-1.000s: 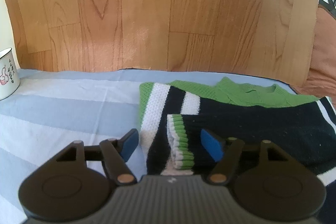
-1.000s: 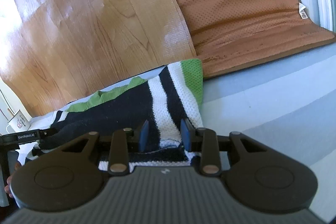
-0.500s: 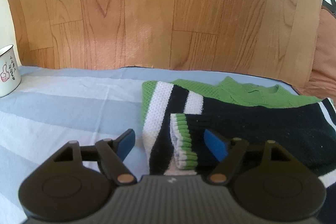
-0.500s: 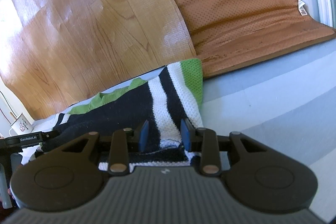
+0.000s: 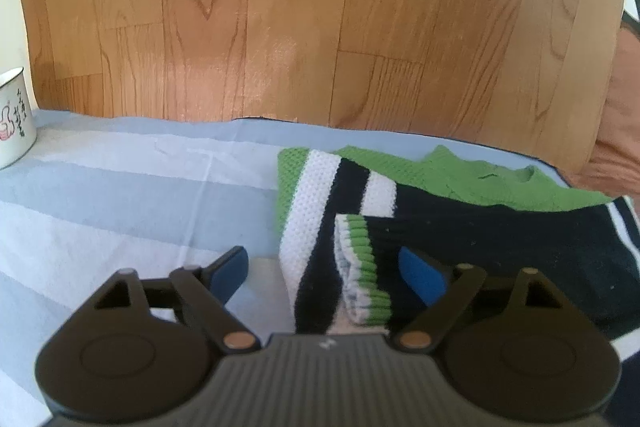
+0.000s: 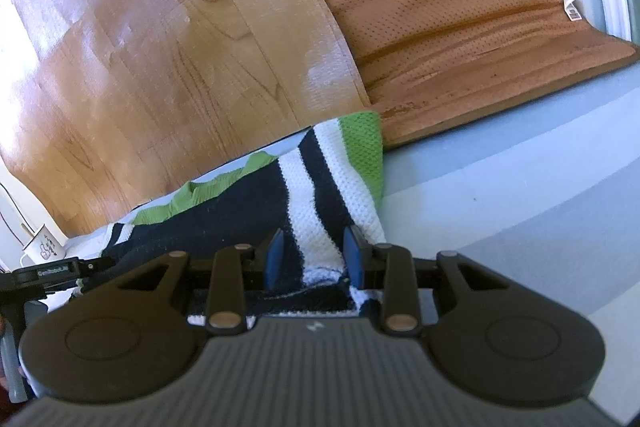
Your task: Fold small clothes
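Note:
A knit sweater point(image 5: 480, 235) in black, white and green lies folded on a blue-striped cloth point(image 5: 120, 195). Its left sleeve is turned in, the green-ribbed cuff point(image 5: 360, 255) resting on the black body. My left gripper point(image 5: 320, 255) straddles that sleeve and cuff; its jaws are opening and the blue pads stand clear of the knit. In the right wrist view the sweater point(image 6: 240, 203) has its striped right sleeve folded in too. My right gripper point(image 6: 314, 235) is narrowly set, its pads against a raised fold of that striped sleeve.
A white enamel mug point(image 5: 14, 115) stands at the cloth's far left edge, also seen small in the right view as the mug point(image 6: 42, 247). A wood-pattern sheet point(image 5: 320, 27) lies behind the sweater. A brown mesh cushion point(image 6: 460, 7) lies at the right.
The left gripper's jaws have spread wider around the sleeve and cuff, which stay lying on the sweater. The right gripper and the fold between its pads have not moved.

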The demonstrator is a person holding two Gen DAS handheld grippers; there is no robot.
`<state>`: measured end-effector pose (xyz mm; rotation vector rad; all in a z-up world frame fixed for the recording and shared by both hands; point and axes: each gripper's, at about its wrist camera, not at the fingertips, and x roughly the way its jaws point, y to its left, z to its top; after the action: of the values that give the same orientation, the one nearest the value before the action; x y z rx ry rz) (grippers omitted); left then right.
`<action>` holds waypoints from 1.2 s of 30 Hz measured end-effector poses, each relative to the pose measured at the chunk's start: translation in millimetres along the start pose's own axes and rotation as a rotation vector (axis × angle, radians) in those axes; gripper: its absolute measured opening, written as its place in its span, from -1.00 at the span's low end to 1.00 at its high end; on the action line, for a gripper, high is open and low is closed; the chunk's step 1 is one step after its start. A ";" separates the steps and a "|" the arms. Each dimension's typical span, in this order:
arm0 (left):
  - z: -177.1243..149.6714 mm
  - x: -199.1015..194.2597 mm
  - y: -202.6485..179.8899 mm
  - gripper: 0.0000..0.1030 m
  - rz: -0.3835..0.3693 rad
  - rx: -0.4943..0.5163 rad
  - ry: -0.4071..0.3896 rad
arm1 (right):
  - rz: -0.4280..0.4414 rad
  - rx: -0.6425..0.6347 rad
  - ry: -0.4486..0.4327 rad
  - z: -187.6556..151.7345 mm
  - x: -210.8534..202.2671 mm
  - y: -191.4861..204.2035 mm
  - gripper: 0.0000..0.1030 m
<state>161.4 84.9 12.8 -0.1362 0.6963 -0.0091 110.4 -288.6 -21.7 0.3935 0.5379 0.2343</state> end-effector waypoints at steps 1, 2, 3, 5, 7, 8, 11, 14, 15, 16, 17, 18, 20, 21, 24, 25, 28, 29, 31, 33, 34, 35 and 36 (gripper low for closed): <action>0.1 -4.9 3.3 0.66 -0.013 -0.015 0.003 | 0.005 0.003 0.000 0.1 -0.3 -0.5 -0.29; 0.6 -14.1 9.4 0.66 -0.039 -0.045 0.004 | 0.013 0.012 0.000 0.0 -1.3 -1.6 -0.29; 2.1 -24.5 17.1 0.66 -0.070 -0.081 -0.002 | 0.017 0.024 0.001 0.5 -4.9 -3.6 -0.29; 0.8 -53.7 35.1 0.66 -0.141 -0.155 -0.030 | 0.023 0.045 -0.010 -1.1 -22.9 -4.1 -0.26; -9.1 -87.9 52.9 0.66 -0.190 -0.182 -0.053 | 0.086 0.043 -0.021 -7.3 -49.7 -2.0 -0.14; -17.2 -103.5 59.0 0.66 -0.191 -0.169 -0.059 | 0.120 0.028 -0.014 -11.3 -62.6 -0.7 -0.14; -53.5 -144.1 68.0 0.66 -0.179 -0.075 -0.033 | 0.165 -0.058 0.026 -27.1 -98.8 3.8 -0.14; -89.7 -164.7 70.5 0.63 -0.211 -0.022 0.045 | 0.175 -0.100 0.077 -47.3 -127.5 2.4 -0.17; -103.7 -170.9 69.3 0.59 -0.226 -0.010 0.078 | 0.177 -0.092 0.096 -54.1 -136.1 -0.4 -0.19; -115.4 -176.2 67.7 0.56 -0.237 0.000 0.101 | 0.177 -0.079 0.109 -59.0 -142.8 -4.5 -0.22; -126.4 -181.7 65.6 0.50 -0.245 0.009 0.118 | 0.177 -0.067 0.118 -64.7 -150.6 -8.9 -0.24; -137.2 -186.9 64.8 0.47 -0.254 0.017 0.139 | 0.174 -0.063 0.124 -69.6 -158.7 -12.5 -0.25; -155.3 -196.7 60.5 0.43 -0.257 0.037 0.159 | 0.163 -0.057 0.131 -77.0 -174.0 -18.1 -0.25; -163.7 -204.0 57.9 0.43 -0.248 0.050 0.157 | 0.157 -0.052 0.138 -79.9 -182.2 -21.6 -0.24; -174.7 -220.9 54.2 0.23 -0.276 0.055 0.188 | 0.163 -0.049 0.197 -89.5 -201.8 -28.9 -0.21; -179.1 -225.9 52.9 0.08 -0.292 0.052 0.198 | 0.171 -0.049 0.226 -93.6 -205.7 -29.4 -0.21; -194.7 -236.9 40.6 -0.75 -0.255 0.089 0.211 | 0.197 -0.059 0.325 -108.4 -214.3 -28.3 -0.20; -198.4 -241.4 39.1 -0.77 -0.253 0.094 0.212 | 0.200 -0.063 0.337 -113.8 -216.6 -26.9 -0.20; -201.8 -248.3 41.6 -0.78 -0.269 0.069 0.225 | 0.213 -0.050 0.331 -121.5 -223.1 -28.5 -0.20; -201.5 -254.9 44.4 -0.79 -0.279 0.039 0.221 | 0.230 -0.030 0.329 -125.7 -224.6 -28.4 -0.51; -199.7 -258.3 47.3 -0.79 -0.287 0.023 0.211 | 0.246 -0.023 0.343 -127.9 -222.7 -27.4 -0.82; -197.0 -262.2 50.1 -0.79 -0.297 0.004 0.199 | 0.258 -0.017 0.349 -127.5 -221.5 -26.9 -0.82; -193.6 -266.9 53.5 -0.79 -0.313 -0.021 0.184 | 0.267 -0.020 0.341 -127.4 -221.2 -24.7 -0.83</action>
<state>-169.3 128.6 29.5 -0.2655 0.8529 -0.3173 -140.1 -342.5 -32.9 0.4085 0.8172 0.5700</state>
